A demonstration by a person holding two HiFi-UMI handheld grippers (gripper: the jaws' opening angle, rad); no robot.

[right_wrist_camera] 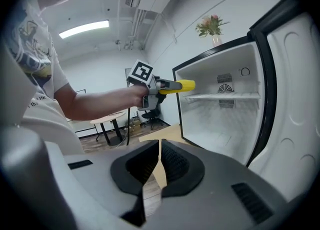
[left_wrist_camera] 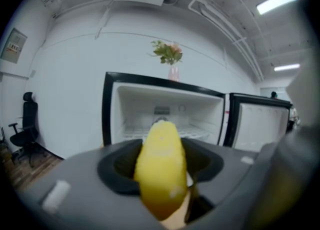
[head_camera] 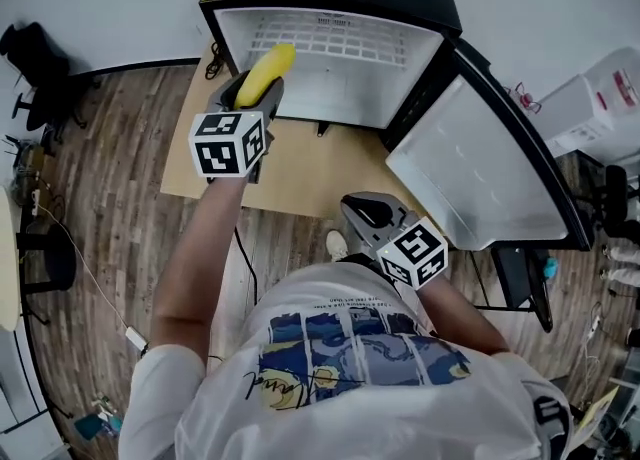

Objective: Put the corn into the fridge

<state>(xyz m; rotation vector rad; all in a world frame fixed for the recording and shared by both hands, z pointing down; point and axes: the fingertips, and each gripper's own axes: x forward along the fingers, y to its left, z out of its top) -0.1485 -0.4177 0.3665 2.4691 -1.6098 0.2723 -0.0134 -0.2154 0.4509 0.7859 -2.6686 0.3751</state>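
Note:
A yellow corn cob (head_camera: 266,72) sticks out of my left gripper (head_camera: 258,90), which is shut on it and held up in front of the open fridge (head_camera: 330,18). In the left gripper view the corn (left_wrist_camera: 160,166) fills the gap between the jaws, tip toward the white fridge interior (left_wrist_camera: 165,109). The fridge door (head_camera: 480,168) stands swung open to the right. My right gripper (head_camera: 366,214) hangs lower, close to the person's body, shut with nothing in it. From the right gripper view (right_wrist_camera: 160,166) I see the left gripper (right_wrist_camera: 165,86) carrying the corn (right_wrist_camera: 186,85) near the fridge's wire shelf (right_wrist_camera: 225,95).
A vase of flowers (left_wrist_camera: 170,56) stands on top of the fridge. The fridge sits on a light wooden board (head_camera: 200,163) on the plank floor. An office chair (left_wrist_camera: 25,124) is at the left, a round table (right_wrist_camera: 107,119) behind the person, and a white unit (head_camera: 600,98) at the right.

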